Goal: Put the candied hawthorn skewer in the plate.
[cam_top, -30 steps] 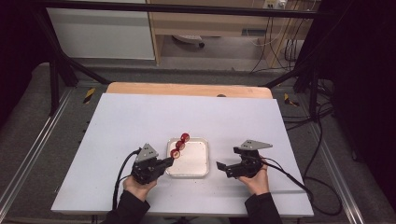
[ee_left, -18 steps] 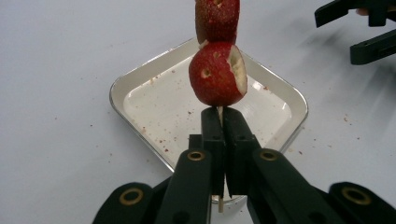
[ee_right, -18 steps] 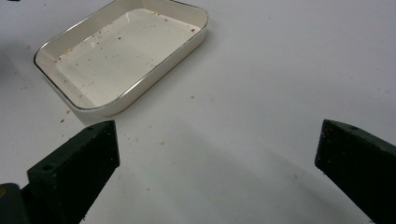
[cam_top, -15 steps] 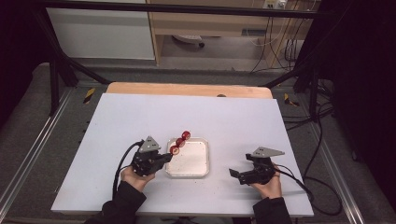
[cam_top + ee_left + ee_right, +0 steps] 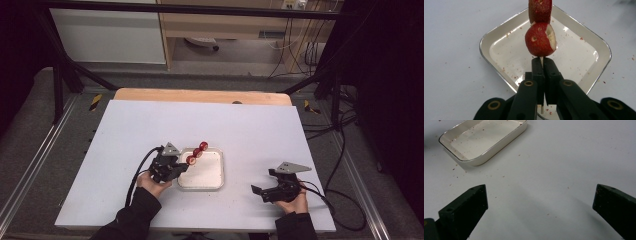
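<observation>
Both your grippers matter: left gripper point(image 5: 181, 166) clamps the skewer point(image 5: 541, 60) pointing over the dish point(image 5: 217, 179); right gripper point(image 5: 262, 193) gapes, right of it.

The table point(image 5: 250, 130) is evenly lit from above while its surroundings sink into darkness. The dish point(image 5: 596, 53) rim carries small glare spots. Near fingers point(image 5: 466, 207) look soft, casting faint shadows.

Left tongs point(image 5: 183, 165) are clamped tight and level, while right tongs point(image 5: 260, 191) gape wide, held low.
</observation>
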The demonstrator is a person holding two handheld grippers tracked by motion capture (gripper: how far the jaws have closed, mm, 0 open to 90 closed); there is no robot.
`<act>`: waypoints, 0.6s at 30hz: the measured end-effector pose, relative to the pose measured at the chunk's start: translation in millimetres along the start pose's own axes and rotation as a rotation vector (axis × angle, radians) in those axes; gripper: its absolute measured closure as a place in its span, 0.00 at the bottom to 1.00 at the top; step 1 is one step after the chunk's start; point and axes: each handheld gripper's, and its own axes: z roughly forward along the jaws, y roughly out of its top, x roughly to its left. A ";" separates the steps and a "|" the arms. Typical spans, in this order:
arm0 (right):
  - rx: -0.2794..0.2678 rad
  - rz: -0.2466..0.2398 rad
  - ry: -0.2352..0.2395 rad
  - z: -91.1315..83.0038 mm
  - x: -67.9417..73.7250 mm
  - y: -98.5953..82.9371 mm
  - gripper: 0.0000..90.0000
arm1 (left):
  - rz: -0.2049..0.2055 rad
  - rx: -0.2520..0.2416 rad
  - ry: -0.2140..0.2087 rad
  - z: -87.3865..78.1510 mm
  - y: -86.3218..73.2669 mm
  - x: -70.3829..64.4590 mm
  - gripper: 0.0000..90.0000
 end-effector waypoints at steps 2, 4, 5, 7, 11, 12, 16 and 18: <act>0.004 0.002 0.001 0.2 0.5 -0.4 0.01 | -0.004 0.018 0.000 3.3 0.1 -0.3 0.97; 0.008 0.003 0.002 0.0 0.7 -0.7 0.01 | -0.004 0.037 -0.001 6.0 0.2 -0.8 0.97; 0.009 0.007 0.002 -0.3 0.8 -1.0 0.01 | -0.005 0.044 0.000 7.3 0.3 -1.4 0.97; 0.009 0.012 0.004 -0.7 0.8 -1.4 0.01 | -0.009 0.056 0.001 9.8 0.8 -2.4 0.97; 0.002 0.014 0.005 -1.7 -0.5 -2.4 0.01 | -0.011 0.094 0.023 14.6 1.3 -4.5 0.97; 0.001 0.014 0.005 -2.1 -1.1 -2.5 0.01 | -0.014 0.100 0.026 16.0 1.4 -5.1 0.97; -0.007 0.026 0.010 -3.1 -1.5 -2.9 0.01 | -0.019 0.134 0.035 19.4 2.2 -7.3 0.97; -0.004 0.018 0.008 -2.6 -2.0 -3.5 0.01 | -0.019 0.154 0.040 21.8 2.5 -8.9 0.97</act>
